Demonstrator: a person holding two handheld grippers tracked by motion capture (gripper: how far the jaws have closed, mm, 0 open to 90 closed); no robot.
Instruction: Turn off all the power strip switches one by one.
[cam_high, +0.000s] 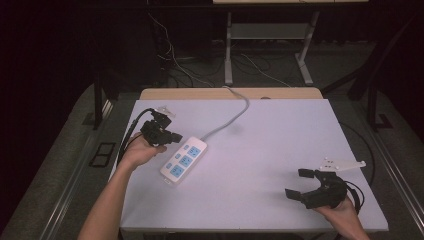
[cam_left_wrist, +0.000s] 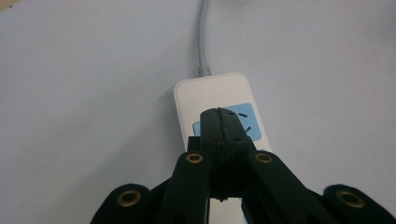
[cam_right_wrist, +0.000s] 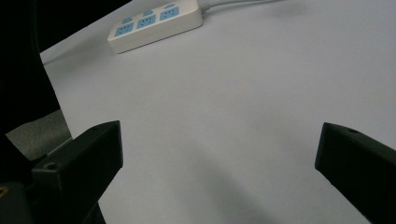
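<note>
Power strip (cam_high: 183, 161) — smooth white oblong, seemingly plastic

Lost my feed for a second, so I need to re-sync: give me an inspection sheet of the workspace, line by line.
Surface: white table top, flat, bare apart from the strip.
Job's things: white power strip with blue sockets, lying flat near the left side, nothing plugged in.
Clutter: nothing seen.
Grippers: left gripper shut, tips over the strip's socket nearest the cord; contact cannot be told. Right gripper open, holding nothing, near the front right corner.
Cables: the strip's grey cord runs off the far edge; a black cable trails from the left gripper.
Surroundings: dark floor, table legs and loose wires beyond.
</note>
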